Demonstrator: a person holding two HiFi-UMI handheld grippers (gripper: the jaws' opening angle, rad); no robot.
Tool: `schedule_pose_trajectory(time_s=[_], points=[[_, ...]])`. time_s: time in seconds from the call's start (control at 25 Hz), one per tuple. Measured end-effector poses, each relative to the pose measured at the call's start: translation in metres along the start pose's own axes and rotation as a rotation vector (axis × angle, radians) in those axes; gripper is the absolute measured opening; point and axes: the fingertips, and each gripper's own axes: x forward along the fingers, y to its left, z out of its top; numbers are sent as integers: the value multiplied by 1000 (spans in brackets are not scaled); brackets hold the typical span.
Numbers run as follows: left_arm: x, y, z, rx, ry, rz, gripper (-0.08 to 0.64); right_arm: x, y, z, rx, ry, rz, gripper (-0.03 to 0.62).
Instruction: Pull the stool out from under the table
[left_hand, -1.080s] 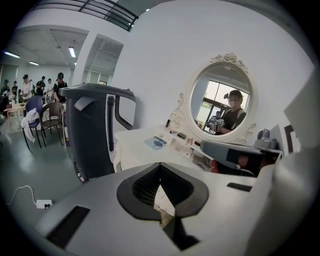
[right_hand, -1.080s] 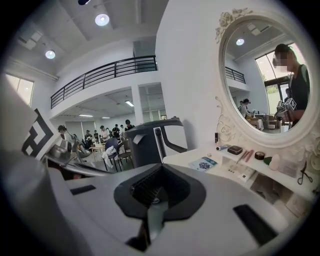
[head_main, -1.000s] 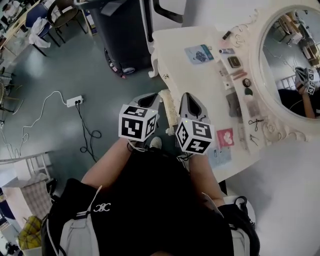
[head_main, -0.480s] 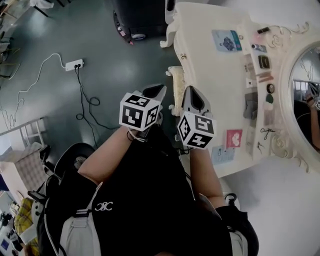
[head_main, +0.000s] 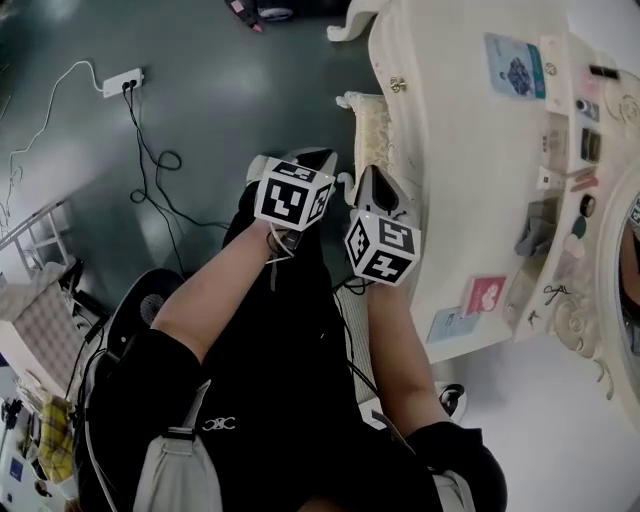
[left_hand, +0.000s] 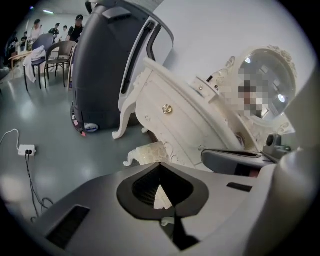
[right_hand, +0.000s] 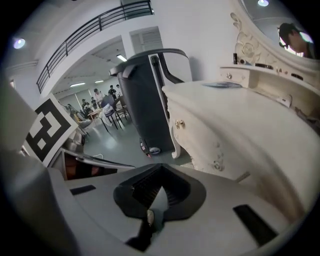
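Cream carved stool, tucked beneath the white tabletop, only its near edge showing. Left gripper and right gripper: both closed, nothing held, close by that edge. My note: open each gripper, clamp the seat rim on both sides, draw back evenly. Since a second ago, both have dropped towards the stool.

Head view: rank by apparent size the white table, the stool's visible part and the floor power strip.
1. white table
2. stool, only part of it showing
3. power strip, though it lies farther from the camera
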Motion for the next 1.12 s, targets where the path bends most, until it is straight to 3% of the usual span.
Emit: schedule_pose_trajectory(time_s=[0.36, 0.52, 0.76, 0.88, 1.0, 1.12], points=[[118, 60, -61, -69, 122, -38, 3, 107, -54, -101, 58, 158, -108, 3], [159, 67, -79, -121, 120, -141, 3, 132, -71, -135, 75, 175, -135, 3], [212, 67, -100, -260, 93, -318, 4, 155, -91, -181, 102, 213, -193, 3], [226, 65, -108, -312, 86, -371, 35, 157, -94, -184, 106, 207, -204, 3], [235, 62, -103, -332, 55, -402, 105, 155, -96, -179, 121, 192, -206, 3], [242, 50, -97, -406, 39, -461, 169, 151, -97, -179, 116, 196, -217, 3]])
